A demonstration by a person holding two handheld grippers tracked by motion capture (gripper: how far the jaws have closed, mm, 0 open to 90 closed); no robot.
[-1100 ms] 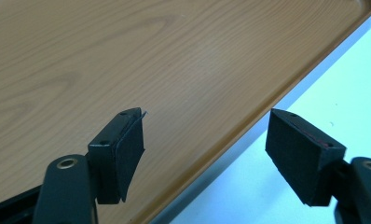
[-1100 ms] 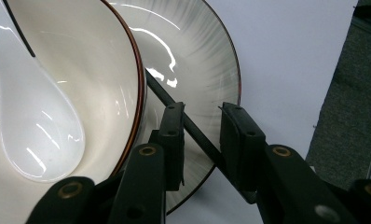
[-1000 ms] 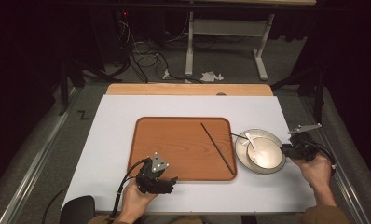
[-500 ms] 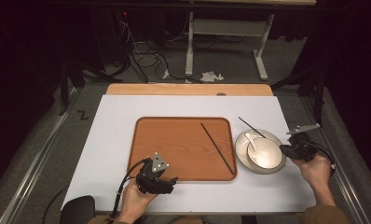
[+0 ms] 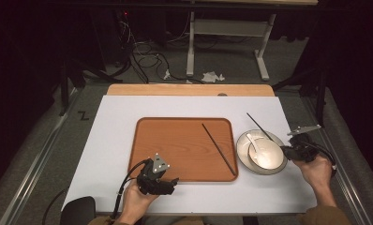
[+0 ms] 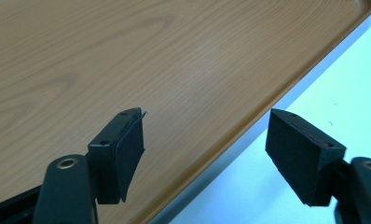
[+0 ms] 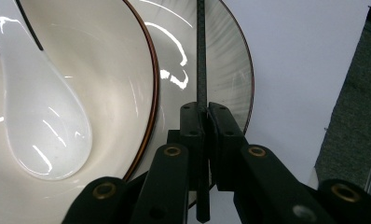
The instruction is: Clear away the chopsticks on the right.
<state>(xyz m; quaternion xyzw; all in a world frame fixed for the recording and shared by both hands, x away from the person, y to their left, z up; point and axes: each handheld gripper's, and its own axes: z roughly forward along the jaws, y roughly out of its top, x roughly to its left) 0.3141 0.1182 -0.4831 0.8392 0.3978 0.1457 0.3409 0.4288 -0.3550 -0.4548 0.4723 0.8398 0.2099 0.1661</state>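
My right gripper (image 7: 203, 114) has just been closing and now pinches the second chopstick (image 5: 260, 128) beside the bowl (image 5: 269, 157), so it is ready to lift toward the tray (image 5: 175, 140). My left gripper (image 6: 204, 151) hangs spread over the tray's near edge.

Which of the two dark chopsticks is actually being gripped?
The chopstick over the plate, clamped in the right gripper. The other chopstick lies loose on the tray.

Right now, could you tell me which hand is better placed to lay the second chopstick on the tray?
Right. The right gripper is shut on the chopstick over the plate; the left gripper hangs open over the tray edge.
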